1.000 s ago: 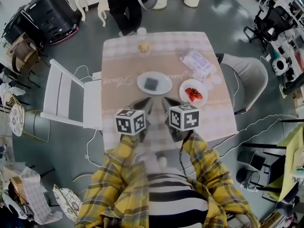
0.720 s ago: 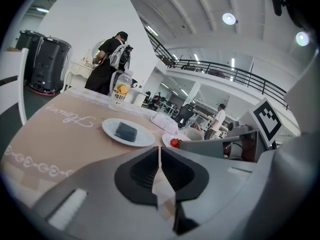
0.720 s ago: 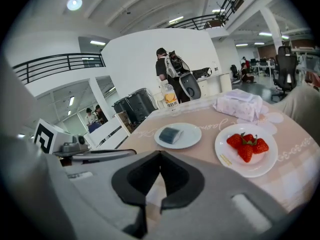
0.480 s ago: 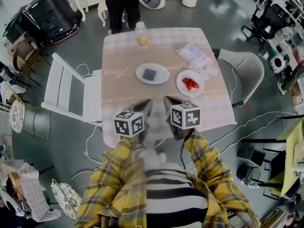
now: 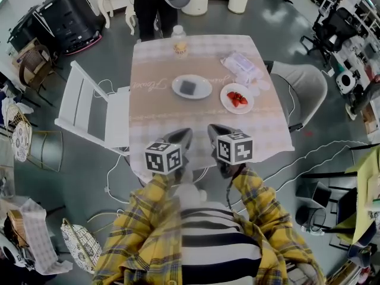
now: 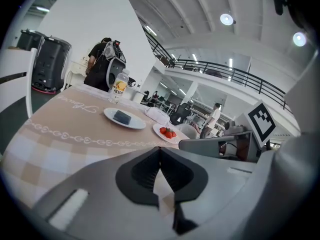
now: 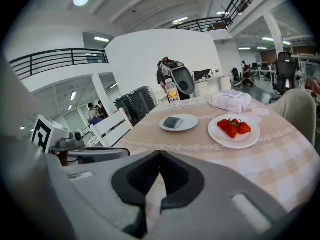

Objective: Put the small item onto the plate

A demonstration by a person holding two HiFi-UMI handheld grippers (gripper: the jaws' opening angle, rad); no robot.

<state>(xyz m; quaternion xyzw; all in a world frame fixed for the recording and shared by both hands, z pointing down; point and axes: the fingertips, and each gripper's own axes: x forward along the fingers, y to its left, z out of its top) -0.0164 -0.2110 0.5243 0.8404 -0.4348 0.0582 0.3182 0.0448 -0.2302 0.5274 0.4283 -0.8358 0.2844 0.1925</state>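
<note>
Cursive script (image 5: pixel 147 84) on tablecloth (image 5: pixel 196 108), illegible

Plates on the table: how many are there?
2. One plate mid-table holds a dark grey block; the other plate, right of it in the head view, holds strawberries.

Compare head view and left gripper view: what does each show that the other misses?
Head view only: the person's plaid sleeves and striped shirt.
Left gripper view only: ceiling lights, balcony railing, and the left tongs seen head-on, shut and empty.
Both: table, plate with dark item, strawberries, bottle.
</note>
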